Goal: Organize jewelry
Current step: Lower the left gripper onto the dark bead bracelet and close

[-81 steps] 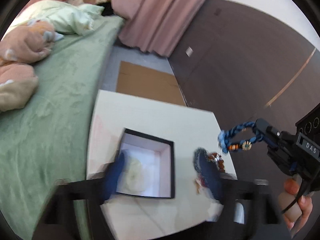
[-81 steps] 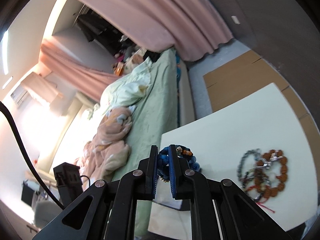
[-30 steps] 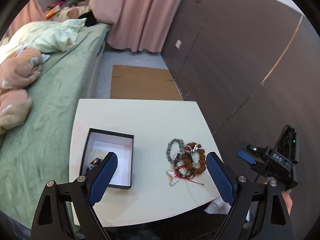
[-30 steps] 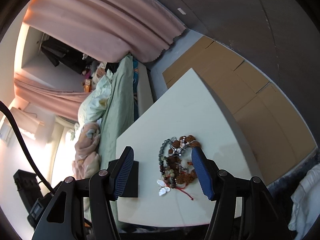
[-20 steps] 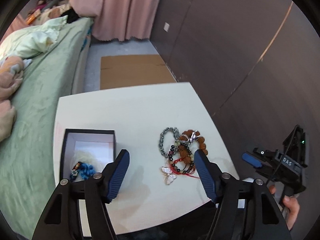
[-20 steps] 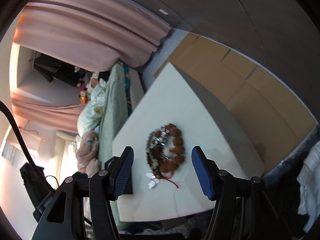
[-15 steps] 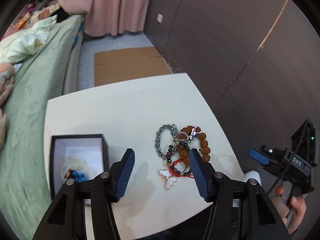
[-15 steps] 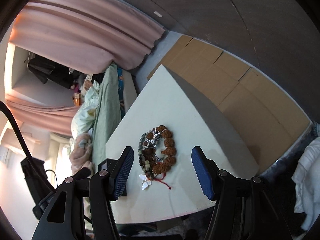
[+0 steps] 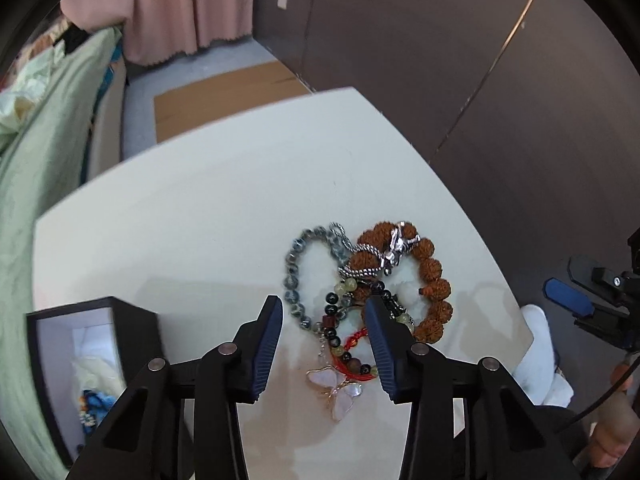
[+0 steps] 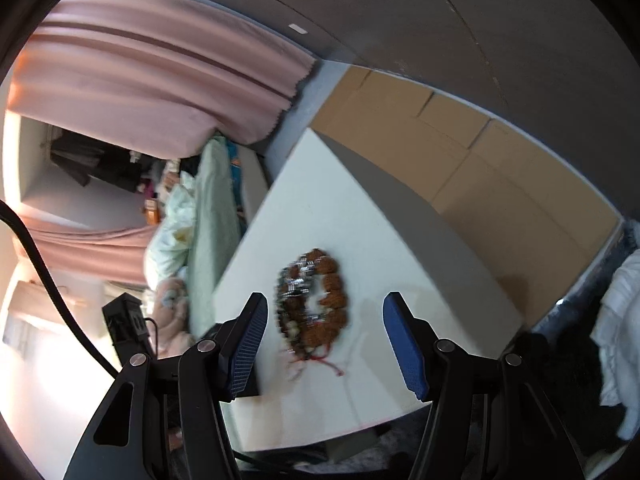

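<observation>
A pile of bracelets lies on the white table [image 9: 208,216]: a grey bead bracelet [image 9: 294,268], a brown seed bracelet [image 9: 434,276], a silver chain [image 9: 394,248], a mixed bead and red cord bracelet [image 9: 346,344] and a butterfly pendant [image 9: 336,390]. My left gripper [image 9: 324,312] is open, its jaws straddling the near part of the pile. A black box [image 9: 92,368] at the left holds a blue braided bracelet [image 9: 94,404]. My right gripper [image 10: 322,312] is open and empty above the blurred pile [image 10: 314,300]; it also shows in the left wrist view [image 9: 576,296].
A green bed [image 9: 36,152] runs along the table's left side. Flat cardboard [image 9: 228,96] lies on the floor beyond the table. A dark wardrobe wall [image 9: 460,60] stands to the right. Pink curtains [image 10: 160,68] hang at the back.
My right gripper let go of the blue braided bracelet, which now lies in the box, and drew back to the right. My left gripper moved from the box over to the pile and narrowed.
</observation>
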Tool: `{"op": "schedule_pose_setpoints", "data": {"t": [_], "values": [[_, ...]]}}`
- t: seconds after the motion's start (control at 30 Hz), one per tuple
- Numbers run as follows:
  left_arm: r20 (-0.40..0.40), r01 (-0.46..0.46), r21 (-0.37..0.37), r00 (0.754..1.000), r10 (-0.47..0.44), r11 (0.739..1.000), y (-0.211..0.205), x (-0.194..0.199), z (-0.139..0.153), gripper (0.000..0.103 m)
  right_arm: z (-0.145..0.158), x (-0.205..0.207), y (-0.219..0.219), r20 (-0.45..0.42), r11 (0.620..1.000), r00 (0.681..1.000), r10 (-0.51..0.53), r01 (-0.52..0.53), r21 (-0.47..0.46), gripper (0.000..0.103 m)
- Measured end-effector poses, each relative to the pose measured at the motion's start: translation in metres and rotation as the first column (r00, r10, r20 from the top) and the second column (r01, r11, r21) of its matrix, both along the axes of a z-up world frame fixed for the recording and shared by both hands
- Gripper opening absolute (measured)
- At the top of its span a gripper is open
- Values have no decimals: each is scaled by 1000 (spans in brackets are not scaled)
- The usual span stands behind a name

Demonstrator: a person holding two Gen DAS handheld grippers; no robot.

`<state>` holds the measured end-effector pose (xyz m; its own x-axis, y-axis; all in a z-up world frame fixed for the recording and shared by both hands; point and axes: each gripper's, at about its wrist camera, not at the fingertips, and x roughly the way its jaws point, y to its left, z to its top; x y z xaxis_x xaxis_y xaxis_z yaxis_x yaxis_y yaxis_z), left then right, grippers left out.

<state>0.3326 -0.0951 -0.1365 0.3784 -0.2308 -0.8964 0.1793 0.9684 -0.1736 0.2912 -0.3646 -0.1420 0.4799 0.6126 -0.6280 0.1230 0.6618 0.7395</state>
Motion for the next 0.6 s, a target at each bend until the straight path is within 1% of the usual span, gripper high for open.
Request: {"op": "schedule_pose_setpoints", "data": {"t": [0.07, 0.13, 0.2, 0.23, 0.27, 0.3, 0.4, 0.6], "values": [[-2, 14, 9, 1000, -14, 1000, -3, 2, -8, 45, -2, 3, 3, -5, 1000, 1000, -1, 1, -15, 61], [-17, 24, 15, 1000, -23, 1000, -6, 3, -18, 44, -4, 7, 8, -8, 1000, 1000, 13, -13, -10, 61], [-36, 39, 12, 999, -39, 999, -9, 4, -22, 28, -9, 13, 15, -17, 1000, 999, 27, -27, 12, 61], [-21, 46, 11, 999, -45, 999, -10, 4, -21, 26, -12, 14, 18, -20, 999, 999, 33, -33, 27, 61], [-23, 58, 3, 998, -58, 998, -11, 4, -21, 15, -14, 16, 21, -20, 998, 999, 41, -40, 45, 61], [-31, 62, -5, 998, -63, 998, -11, 4, -22, 8, -16, 19, 27, -22, 996, 998, 55, -54, 68, 61], [-19, 47, -40, 999, -48, 998, -4, 1, -16, 8, -20, 25, 42, -24, 992, 996, 84, -82, 92, 61], [38, 25, -129, 999, -20, 991, 12, -4, 13, 8, -23, 34, 70, -20, 987, 993, 120, -117, 107, 60]]}}
